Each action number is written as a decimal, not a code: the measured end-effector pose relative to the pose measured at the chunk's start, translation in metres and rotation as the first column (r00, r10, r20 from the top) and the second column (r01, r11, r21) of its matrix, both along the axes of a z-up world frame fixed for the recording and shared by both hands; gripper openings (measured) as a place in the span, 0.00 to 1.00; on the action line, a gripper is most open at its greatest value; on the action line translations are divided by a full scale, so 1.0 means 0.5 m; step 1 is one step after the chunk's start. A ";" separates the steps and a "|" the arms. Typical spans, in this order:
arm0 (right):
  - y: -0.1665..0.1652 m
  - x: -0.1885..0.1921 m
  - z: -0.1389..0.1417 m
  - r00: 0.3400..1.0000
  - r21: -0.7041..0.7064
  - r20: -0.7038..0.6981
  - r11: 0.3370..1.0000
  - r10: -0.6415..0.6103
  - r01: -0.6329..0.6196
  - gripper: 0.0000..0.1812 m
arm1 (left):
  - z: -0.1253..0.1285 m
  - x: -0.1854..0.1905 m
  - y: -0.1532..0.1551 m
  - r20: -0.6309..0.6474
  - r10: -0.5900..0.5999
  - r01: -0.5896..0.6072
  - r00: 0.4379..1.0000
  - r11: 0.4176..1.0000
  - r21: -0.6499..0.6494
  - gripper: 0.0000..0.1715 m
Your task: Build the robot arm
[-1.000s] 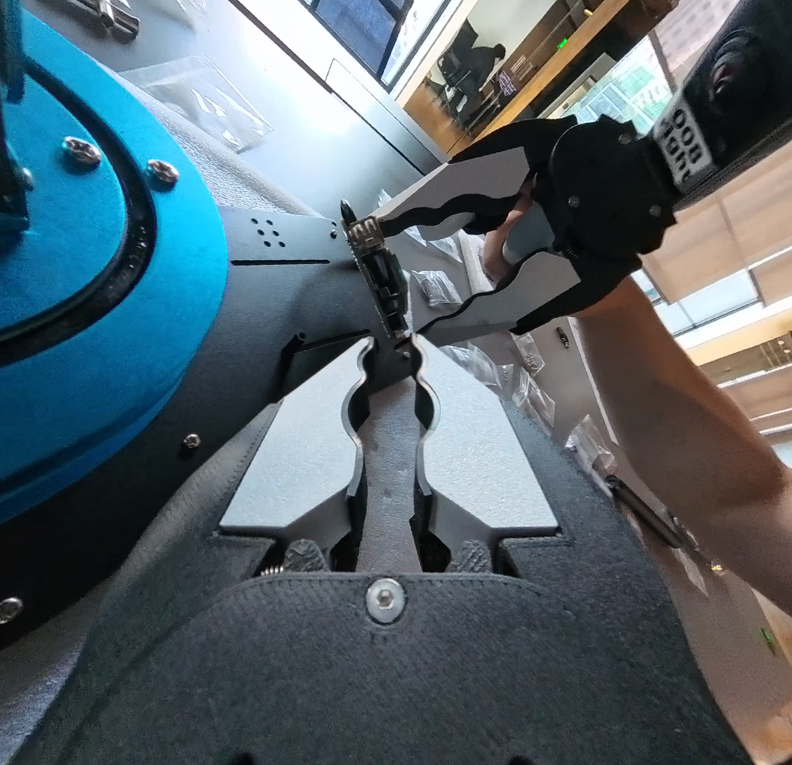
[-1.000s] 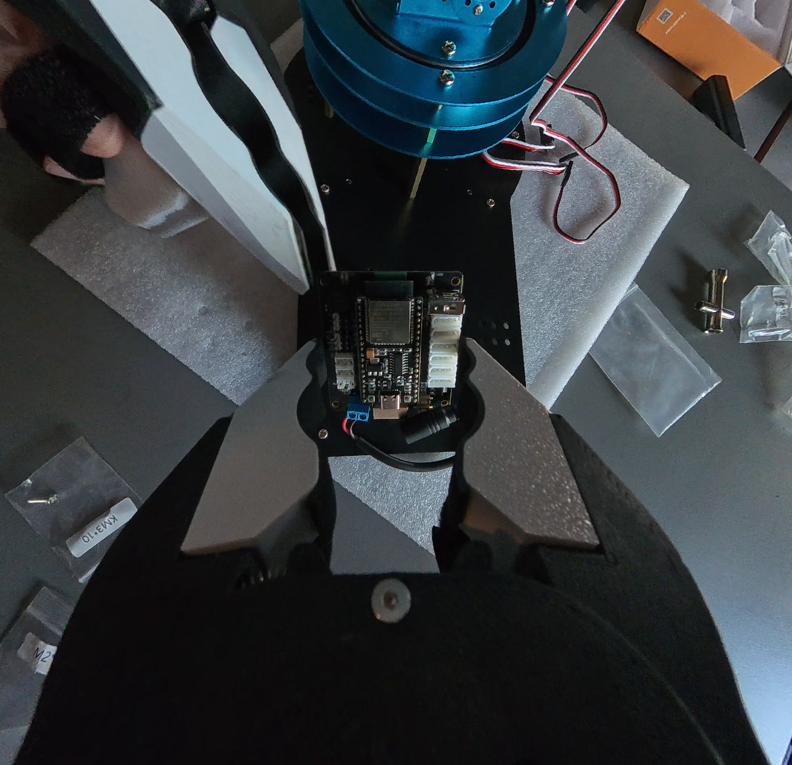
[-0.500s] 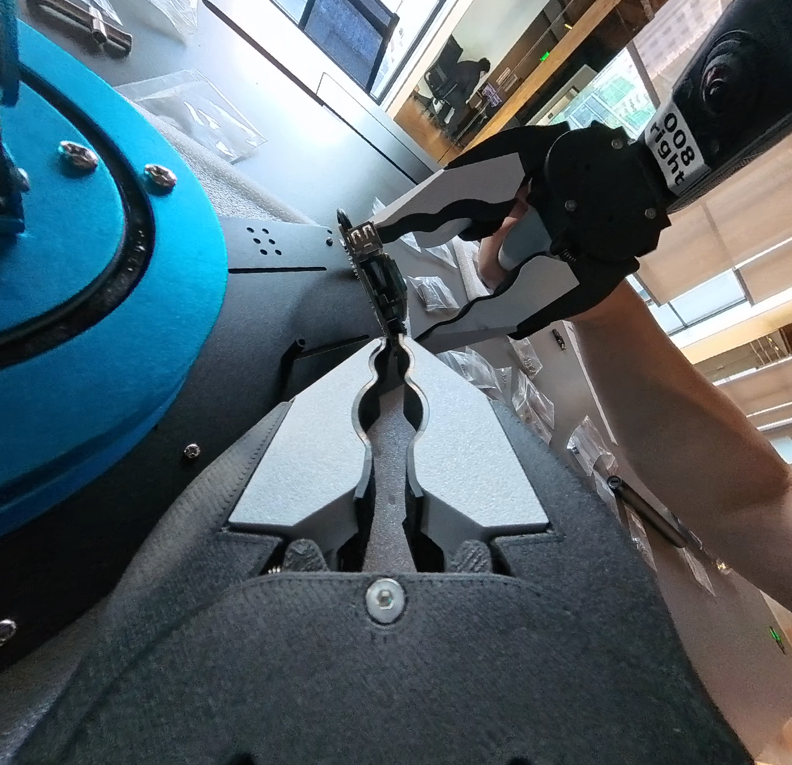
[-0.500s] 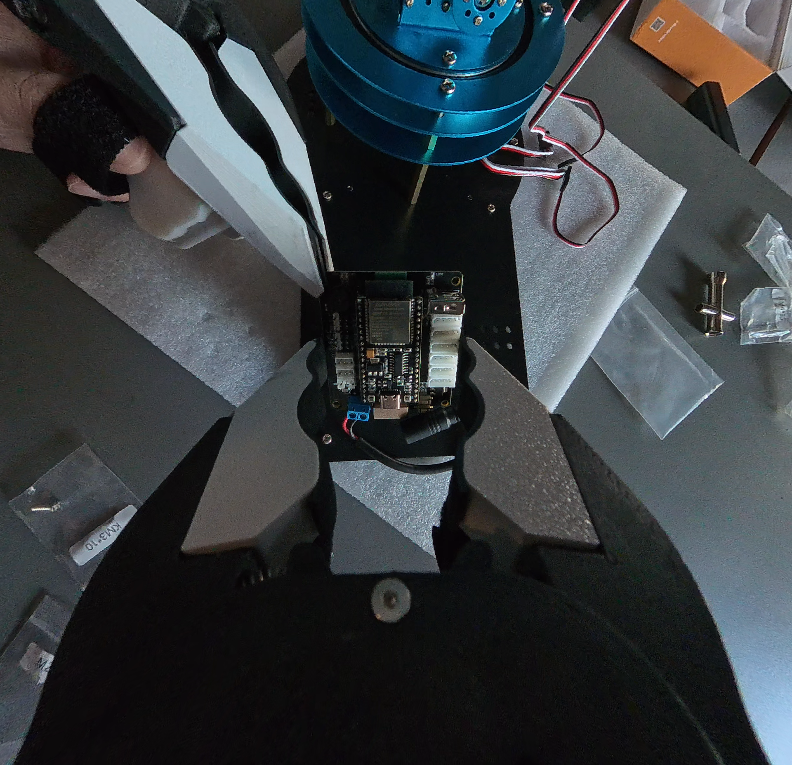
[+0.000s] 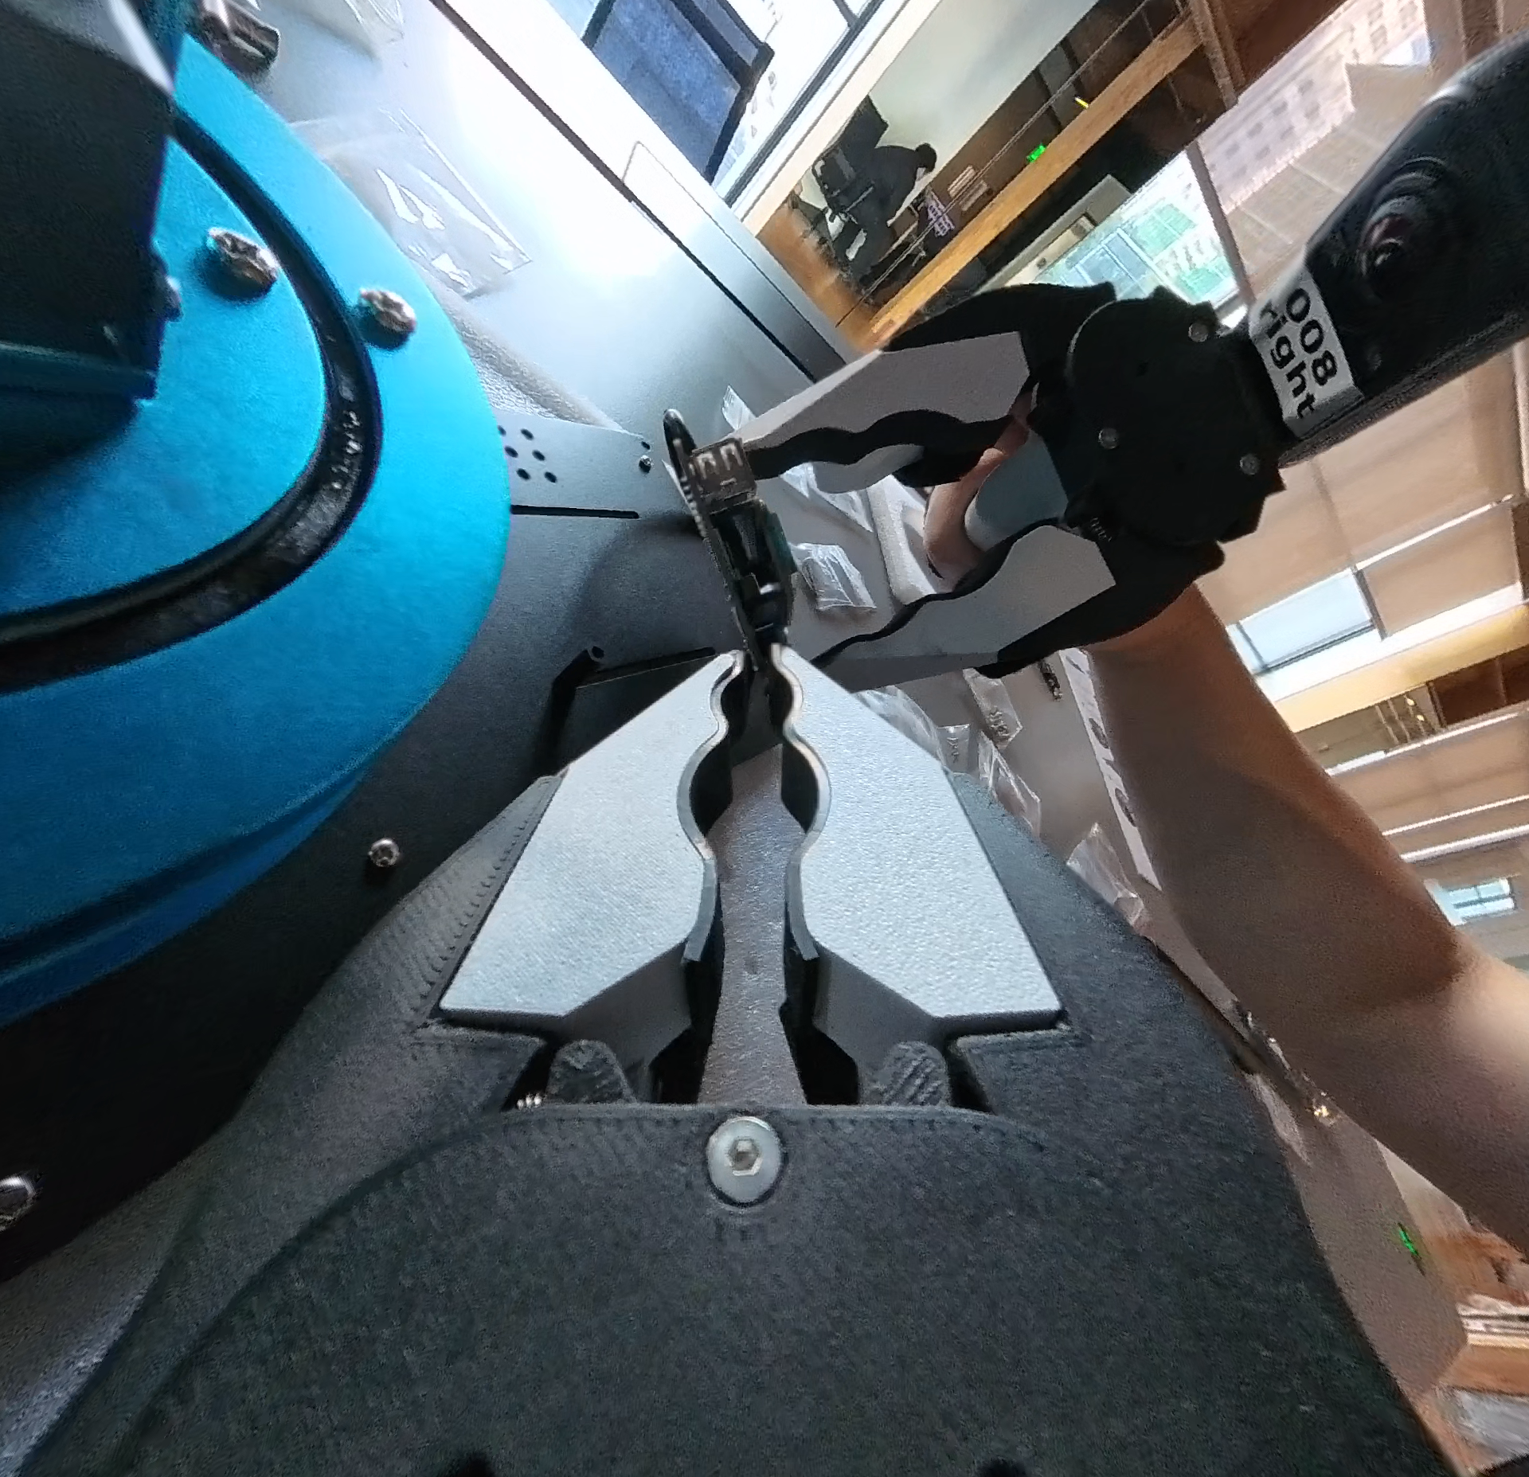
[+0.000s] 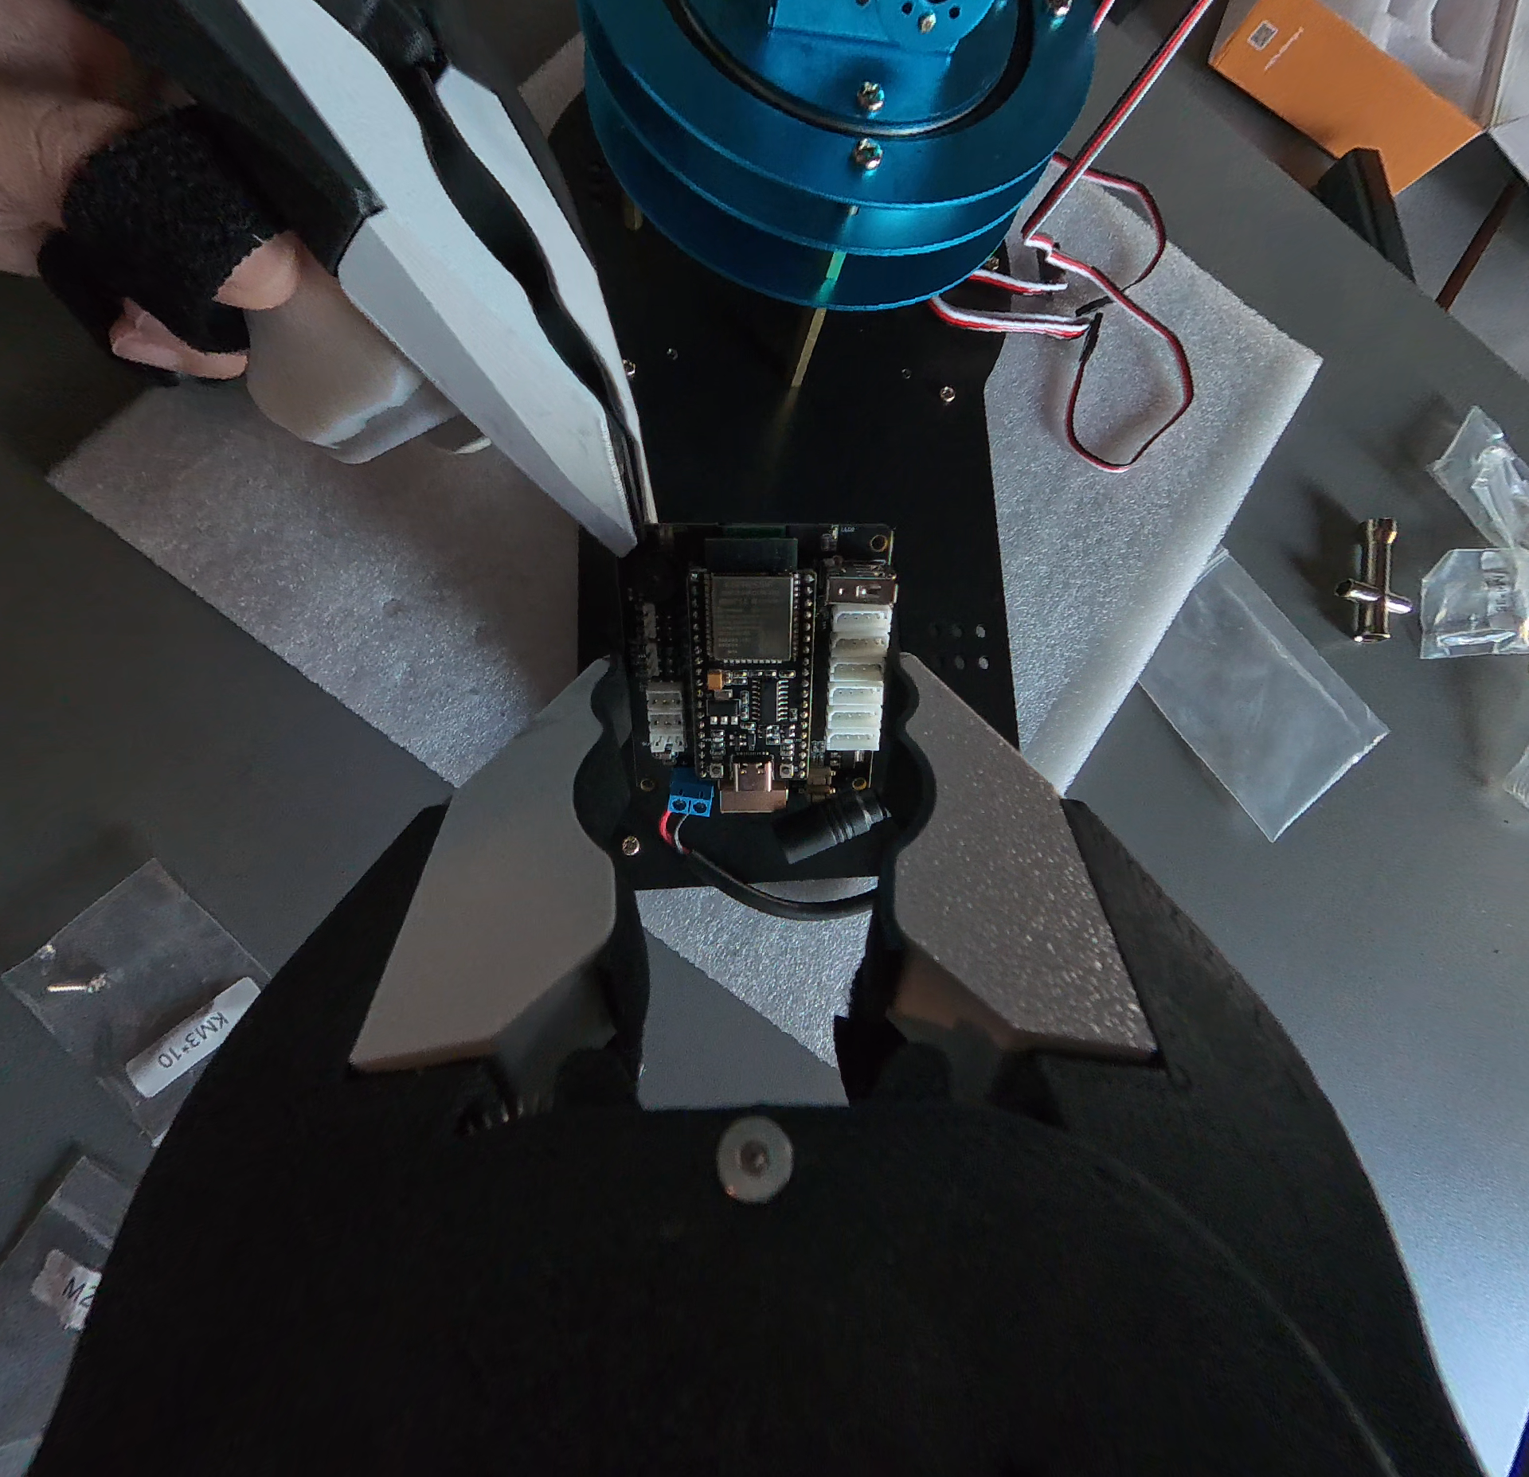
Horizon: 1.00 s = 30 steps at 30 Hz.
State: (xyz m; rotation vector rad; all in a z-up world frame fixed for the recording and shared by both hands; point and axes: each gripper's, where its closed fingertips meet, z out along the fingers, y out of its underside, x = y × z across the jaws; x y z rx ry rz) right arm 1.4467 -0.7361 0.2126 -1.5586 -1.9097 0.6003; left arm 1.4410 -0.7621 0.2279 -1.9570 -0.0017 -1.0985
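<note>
Around the work area several small clear plastic bags lie on the grey table. The bag at the near left holds a few tiny screws and carries a white label; the bags at the far right hold small parts that I cannot tell exactly, and one flat bag near them looks without content. An orange box stands at the far right corner.

The circuit board is black, with a silver module in the middle, white connectors along its right side, a blue terminal and a black plug at the near edge. It sits on the near end of a black plate, under a blue round turntable; the plate lies on white foam.

The left gripper is closed on the far left corner of the circuit board. The right gripper stands wide, one finger at each side of the board; whether they touch it I cannot tell.
</note>
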 end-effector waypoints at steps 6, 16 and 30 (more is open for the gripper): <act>0.002 -0.002 0.001 1.000 0.014 -0.023 1.000 -0.018 0.018 0.33 | 0.001 -0.001 0.001 0.005 -0.003 0.003 1.000 1.000 -0.006 0.00; 0.000 0.002 0.063 0.987 0.139 -0.157 0.988 -0.043 0.065 0.34 | 0.059 0.004 -0.005 -0.047 0.006 -0.003 0.999 0.997 0.074 0.00; 0.035 0.112 0.217 0.972 0.296 -0.212 0.941 -0.105 0.166 0.33 | 0.206 0.111 0.028 -0.024 -0.058 0.062 0.998 0.978 0.197 0.00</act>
